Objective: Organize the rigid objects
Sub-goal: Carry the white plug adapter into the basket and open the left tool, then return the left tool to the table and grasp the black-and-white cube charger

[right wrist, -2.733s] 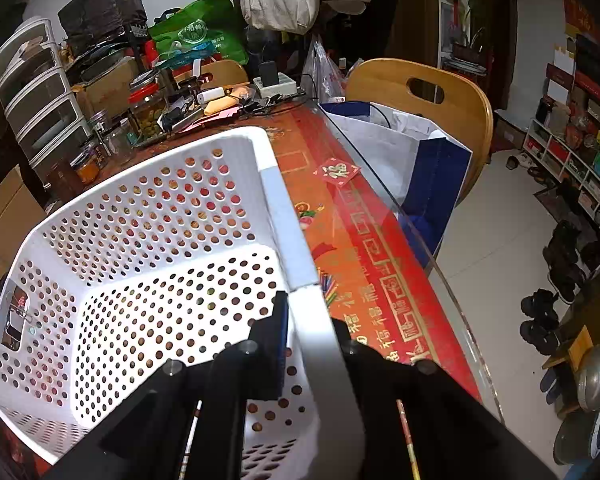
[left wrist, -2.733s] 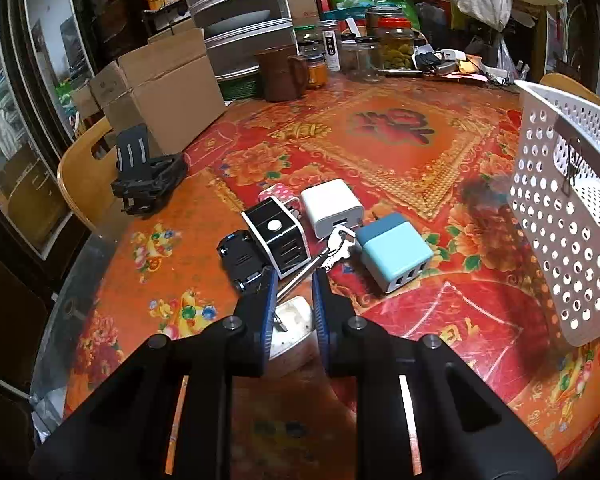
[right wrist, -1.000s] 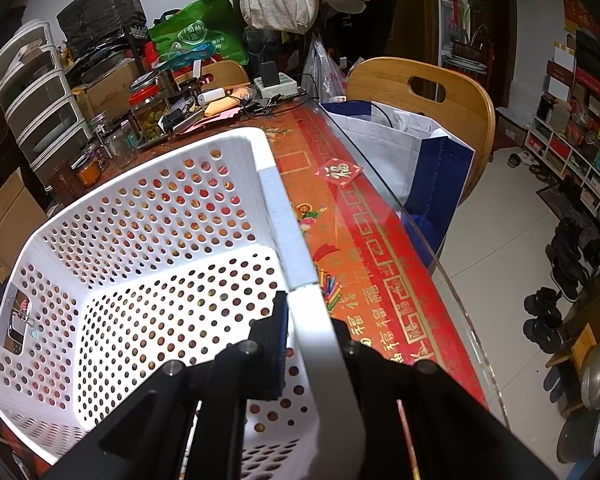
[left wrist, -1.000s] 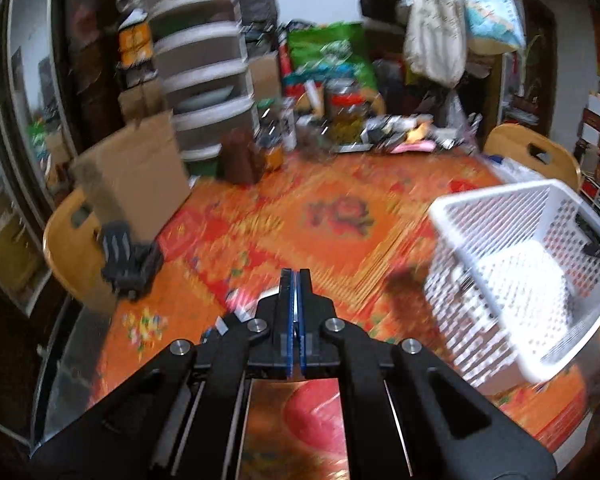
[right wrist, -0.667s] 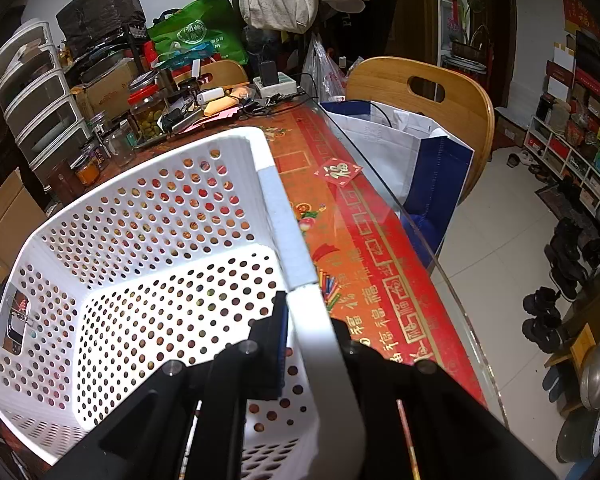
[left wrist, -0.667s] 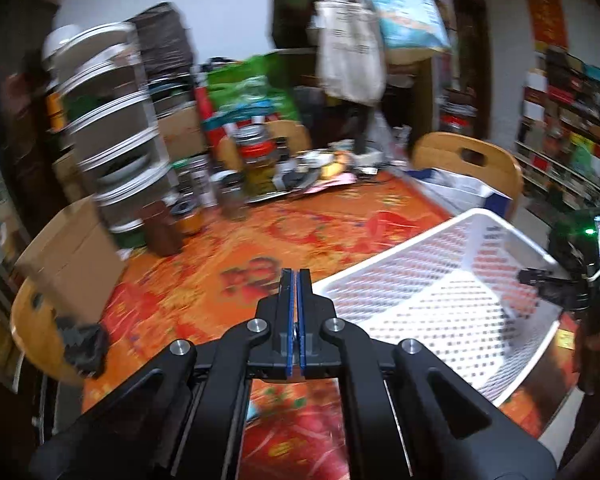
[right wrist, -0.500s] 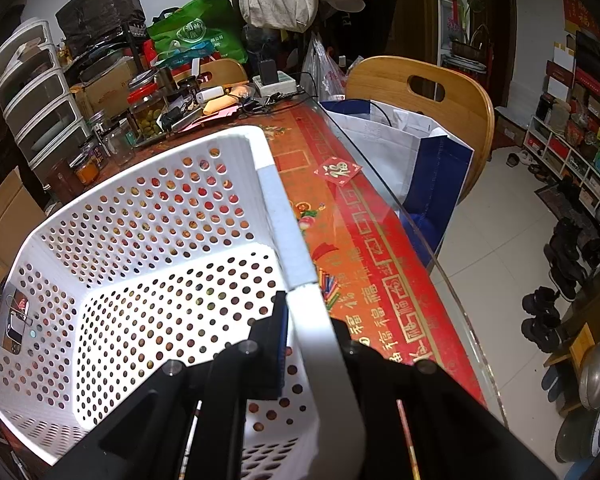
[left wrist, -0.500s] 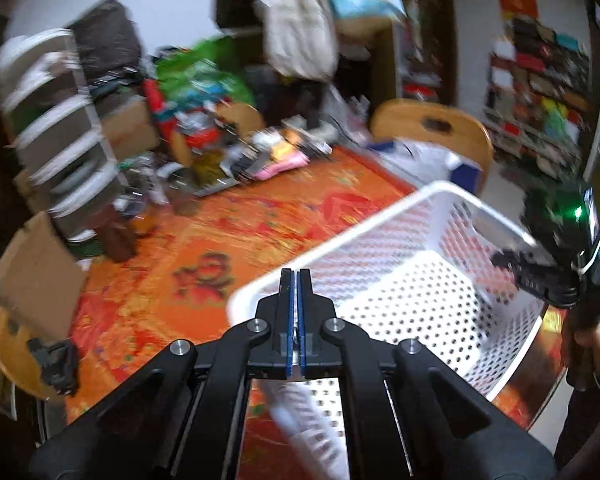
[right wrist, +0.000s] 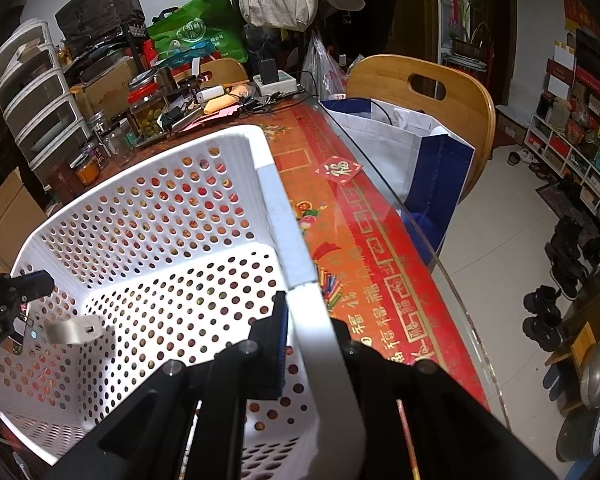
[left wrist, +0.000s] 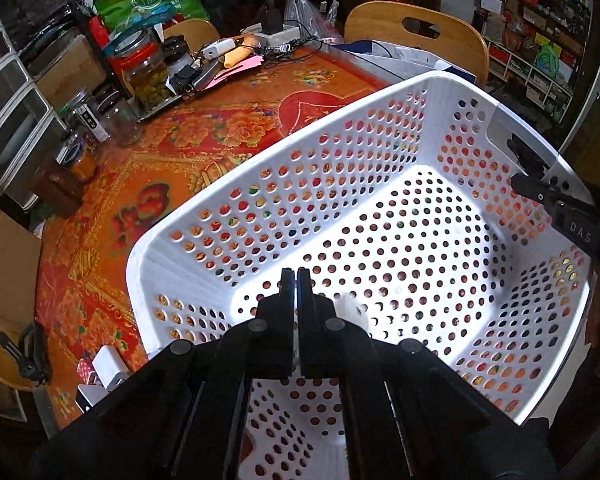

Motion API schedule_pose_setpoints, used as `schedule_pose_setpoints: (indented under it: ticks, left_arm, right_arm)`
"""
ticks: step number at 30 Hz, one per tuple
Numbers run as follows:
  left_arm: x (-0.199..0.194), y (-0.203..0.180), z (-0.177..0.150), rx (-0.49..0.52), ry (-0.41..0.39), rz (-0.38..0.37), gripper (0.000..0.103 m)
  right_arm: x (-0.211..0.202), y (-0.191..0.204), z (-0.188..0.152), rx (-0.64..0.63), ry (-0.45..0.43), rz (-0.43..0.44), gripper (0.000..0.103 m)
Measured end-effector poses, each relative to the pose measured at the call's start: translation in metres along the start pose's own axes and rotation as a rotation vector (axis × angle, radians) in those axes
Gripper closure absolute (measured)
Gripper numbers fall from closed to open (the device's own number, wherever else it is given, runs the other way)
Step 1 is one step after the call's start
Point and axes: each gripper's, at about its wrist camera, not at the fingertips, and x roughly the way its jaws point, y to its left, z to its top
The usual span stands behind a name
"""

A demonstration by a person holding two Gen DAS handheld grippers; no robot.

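Observation:
A white perforated basket (left wrist: 280, 148) (right wrist: 276, 208) stands tilted on the red patterned tablecloth. My right gripper (right wrist: 306, 300) (left wrist: 532, 168) is shut on its rim, one finger inside and one outside. My left gripper (left wrist: 292, 272) (right wrist: 36, 282) is shut and points down into the basket near its left wall. A small white charger (left wrist: 354, 312) (right wrist: 76, 330) hangs in the air just under those fingers, above the basket floor. The spot where the fingers pinch it is hidden behind them. More chargers (left wrist: 108, 362) lie on the table left of the basket.
Jars (left wrist: 144, 72), cables and drawers crowd the table's far side. A cardboard box (left wrist: 4, 260) sits at the left. A black clamp (left wrist: 32, 352) lies on a wooden chair. Beyond the glass table edge (right wrist: 404, 208) stand a white-blue bag (right wrist: 400, 140) and another chair (right wrist: 420, 80).
My left gripper has swung from over the table to above the basket and tipped down into it. The white charger now shows beneath it. The right gripper and the basket have kept still.

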Motion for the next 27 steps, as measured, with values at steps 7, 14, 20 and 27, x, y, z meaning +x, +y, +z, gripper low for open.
schedule_pose_setpoints:
  ticks: [7, 14, 20, 27]
  left_arm:
    - [0.006, 0.012, -0.005, -0.001, -0.034, 0.004, 0.1]
    - [-0.063, 0.065, -0.037, -0.106, -0.255, 0.088, 0.01]
    - [-0.106, 0.167, -0.092, -0.317, -0.306, 0.255, 0.0]
    - [-0.042, 0.261, -0.168, -0.55, -0.123, 0.255, 0.0]
  right_arm:
    - [0.0, 0.0, 0.0, -0.001, 0.0, -0.004, 0.094]
    - [0.0, 0.002, -0.001, -0.008, 0.004, -0.012, 0.094]
    - [-0.002, 0.001, -0.003, -0.005, -0.001, -0.007, 0.094]
    - [-0.001, 0.002, -0.002, -0.007, -0.001, -0.009, 0.094]
